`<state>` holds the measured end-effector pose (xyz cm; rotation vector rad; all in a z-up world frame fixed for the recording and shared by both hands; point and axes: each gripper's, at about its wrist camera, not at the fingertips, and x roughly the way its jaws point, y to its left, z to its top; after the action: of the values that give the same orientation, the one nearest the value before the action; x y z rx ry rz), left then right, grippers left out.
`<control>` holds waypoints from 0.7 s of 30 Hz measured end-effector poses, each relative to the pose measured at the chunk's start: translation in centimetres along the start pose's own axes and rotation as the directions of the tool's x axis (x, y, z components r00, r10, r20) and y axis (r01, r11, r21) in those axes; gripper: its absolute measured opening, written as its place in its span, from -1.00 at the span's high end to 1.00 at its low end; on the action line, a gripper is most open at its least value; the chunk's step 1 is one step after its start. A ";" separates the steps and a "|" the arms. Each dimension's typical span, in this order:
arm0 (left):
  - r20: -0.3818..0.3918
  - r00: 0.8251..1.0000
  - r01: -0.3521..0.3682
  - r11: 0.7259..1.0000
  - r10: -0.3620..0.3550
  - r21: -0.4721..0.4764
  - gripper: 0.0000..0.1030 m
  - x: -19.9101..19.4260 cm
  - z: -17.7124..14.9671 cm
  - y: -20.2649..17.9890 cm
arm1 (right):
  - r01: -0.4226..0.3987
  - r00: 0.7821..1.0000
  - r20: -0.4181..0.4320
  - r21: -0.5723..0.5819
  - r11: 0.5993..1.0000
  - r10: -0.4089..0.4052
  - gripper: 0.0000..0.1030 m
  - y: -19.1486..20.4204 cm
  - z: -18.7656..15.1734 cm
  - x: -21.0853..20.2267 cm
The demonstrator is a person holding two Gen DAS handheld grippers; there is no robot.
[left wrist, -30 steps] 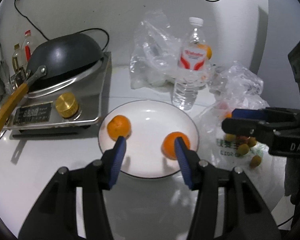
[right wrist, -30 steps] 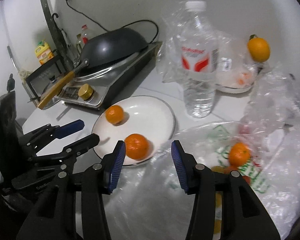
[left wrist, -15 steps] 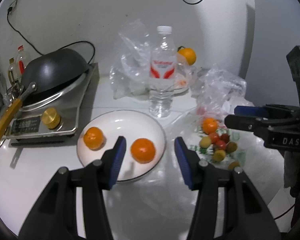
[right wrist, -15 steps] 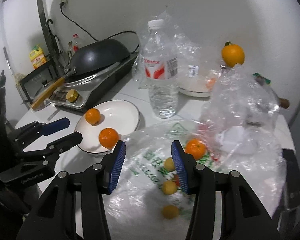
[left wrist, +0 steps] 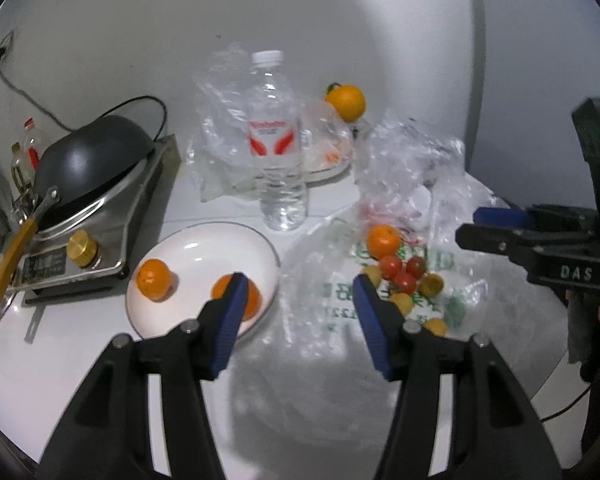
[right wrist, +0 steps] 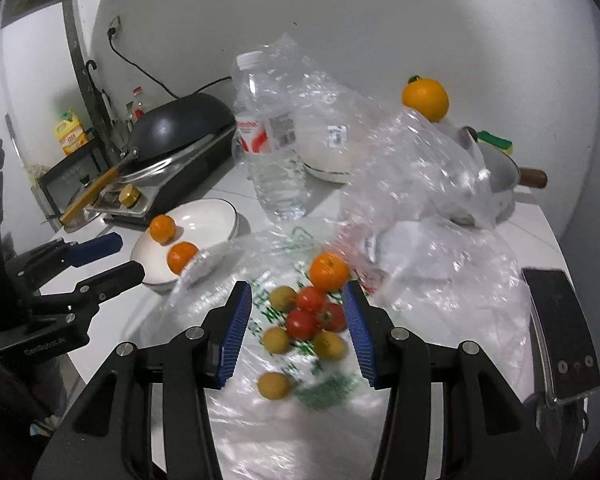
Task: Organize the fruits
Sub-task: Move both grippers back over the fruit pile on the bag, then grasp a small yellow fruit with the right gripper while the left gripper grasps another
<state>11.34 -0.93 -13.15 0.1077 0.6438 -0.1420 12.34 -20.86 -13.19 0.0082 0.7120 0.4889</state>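
Two oranges already sit on the white plate [left wrist: 188, 240] by the empty, opening left gripper [left wrist: 298, 304], while one orange [right wrist: 329, 271], tomatoes [right wrist: 310, 312] and small yellow fruits [right wrist: 274, 385] remain on the plastic bag [right wrist: 440, 300] beneath the released, empty right gripper [right wrist: 296, 332].

I see a crinkly, shiny clear plastic bag [right wrist: 416, 184], a smooth glossy white plate [left wrist: 204, 240], a shiny metal cooker [left wrist: 136, 200], and a matt black pan [left wrist: 88, 156].

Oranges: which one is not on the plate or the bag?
The orange high at the back near the wall, with a green stem. Two sit on the white plate; one lies on the plastic bag.
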 end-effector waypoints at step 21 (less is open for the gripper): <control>-0.121 0.988 0.097 0.995 -0.099 -0.023 -0.27 4.2 -1.5 -5.7 | -0.068 0.986 -0.158 -0.098 0.993 0.052 0.43 -1.2 -2.3 4.5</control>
<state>12.82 -6.73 -17.18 0.0684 0.7727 -0.2256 14.29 -20.30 -17.98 -0.1071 0.8402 0.5880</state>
